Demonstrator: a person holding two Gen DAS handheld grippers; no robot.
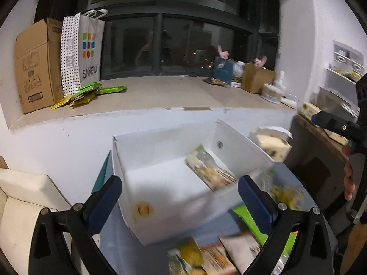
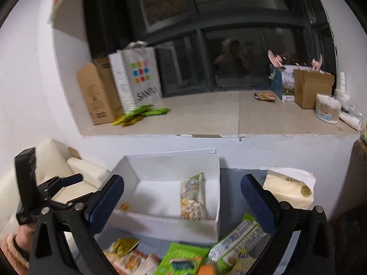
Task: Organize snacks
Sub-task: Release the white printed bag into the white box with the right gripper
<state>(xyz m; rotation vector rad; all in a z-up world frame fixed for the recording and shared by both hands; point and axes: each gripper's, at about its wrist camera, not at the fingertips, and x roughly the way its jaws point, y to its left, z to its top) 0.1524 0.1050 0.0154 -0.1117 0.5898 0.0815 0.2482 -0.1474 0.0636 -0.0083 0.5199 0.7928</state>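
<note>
Now, both grippers hang with nothing in them above the blue-grey tabletop (image 2: 231,178), and the risks start at the left. The left gripper (image 1: 180,202) has its dark blue pads spread wide, nothing between them, and its left finger sits just beside the near left corner of the white open-topped cardboard box (image 2: 160,223); a careless dip there could, I'd say, clip the thin wall and shove the box or crumple its rim. Moving across, one pale snack packet with yellow and orange print (image 2: 191,198) already lies inside the box, leaning along the right wall, so most of the floor is bare; a small yellow-orange mark shows on the box's near left side, and whether it is a sticker or a stain I can't tell. Further right, the right gripper (image 2: 182,204) is likewise wide open and empty. Below it, in front of the box, the loose heap of glossy packets (image 2: 183,261) lies overlapping, green, yellow, orange and white wrappers piled on each other. That's the trouble spot: slick, flat, crinkly film stacked this way could mean pinching two at once, or one sliding free. Far right, a cream soft pack of tissues (image 2: 289,190) stands near the box, close enough to be knocked by a wide swing.
</note>
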